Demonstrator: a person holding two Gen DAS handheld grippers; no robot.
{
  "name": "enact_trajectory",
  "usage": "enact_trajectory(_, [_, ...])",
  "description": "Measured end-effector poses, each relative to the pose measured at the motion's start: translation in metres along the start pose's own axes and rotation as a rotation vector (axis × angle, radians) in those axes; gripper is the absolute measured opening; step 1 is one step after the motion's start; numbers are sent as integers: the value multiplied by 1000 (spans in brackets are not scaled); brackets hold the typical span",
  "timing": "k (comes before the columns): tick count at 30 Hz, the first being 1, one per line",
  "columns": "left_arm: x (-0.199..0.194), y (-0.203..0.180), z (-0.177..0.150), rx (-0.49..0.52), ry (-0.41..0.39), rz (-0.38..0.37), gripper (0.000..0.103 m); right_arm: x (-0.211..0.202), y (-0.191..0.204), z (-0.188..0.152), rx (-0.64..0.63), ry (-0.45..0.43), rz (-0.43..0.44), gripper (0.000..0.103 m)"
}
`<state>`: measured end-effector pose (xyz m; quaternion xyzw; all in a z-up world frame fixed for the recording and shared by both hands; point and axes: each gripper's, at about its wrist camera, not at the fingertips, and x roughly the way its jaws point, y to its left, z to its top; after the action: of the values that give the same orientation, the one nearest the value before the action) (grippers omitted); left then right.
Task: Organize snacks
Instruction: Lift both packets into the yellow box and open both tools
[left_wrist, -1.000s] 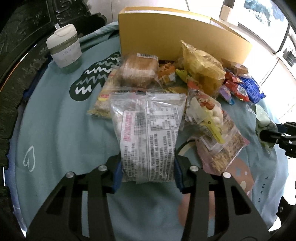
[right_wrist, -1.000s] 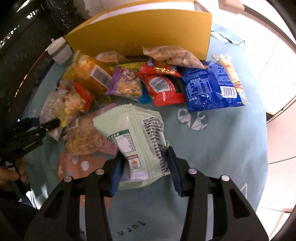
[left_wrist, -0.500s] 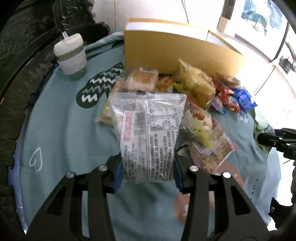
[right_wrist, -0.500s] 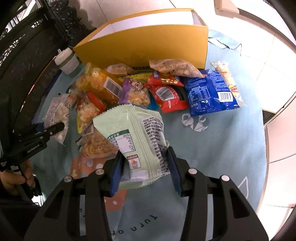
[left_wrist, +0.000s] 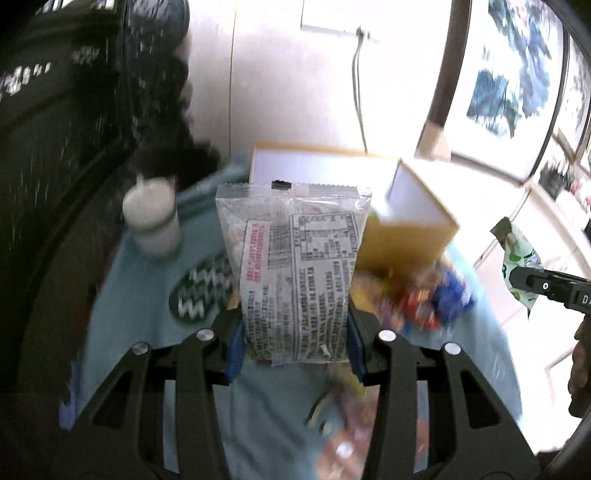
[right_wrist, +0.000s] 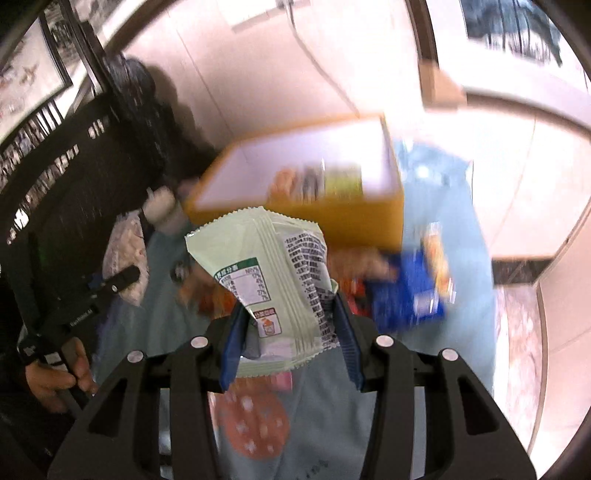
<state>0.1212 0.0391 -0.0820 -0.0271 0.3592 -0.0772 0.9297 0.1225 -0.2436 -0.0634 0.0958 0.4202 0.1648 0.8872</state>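
Left gripper (left_wrist: 293, 345) is clamping a clear snack bag (left_wrist: 293, 273) by its lower end; right gripper (right_wrist: 288, 341) is pinching a pale green snack packet (right_wrist: 271, 286), both hanging above the blue cloth (left_wrist: 147, 325) before the yellow box (right_wrist: 354, 214). Risk: each low grip is letting the pack flop, snagging the box wall or slipping out.

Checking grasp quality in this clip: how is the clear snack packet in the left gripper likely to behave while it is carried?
The clear snack packet stands upright above the left gripper, so it seems fairly stiff and probably light. Its glossy film may be slippery. Gripped only near its bottom edge, it might sway or slide.
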Motion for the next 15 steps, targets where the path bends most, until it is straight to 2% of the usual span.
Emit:
enact_trajectory(6, [4,-17,72,-16,-72,0,45,-15,0,76,2,-118,-3,46])
enact_trajectory(9, [14,-30,107,7,-105,8,45,-10,2,110,-16,-145,-27,47])
enact_trajectory(12, [33,-41,142,19,-99,9,46,5,4,141,-14,-160,-47,47])
enact_trajectory(13, [39,-43,148,22,-98,22,53,13,4,150,-11,-151,-48,50])
enact_trajectory(14, [53,-47,159,33,-87,53,78,25,6,160,-15,-127,-66,53])
enact_trajectory(15, [65,-47,165,29,-56,72,95,34,7,162,-28,-100,-93,57])
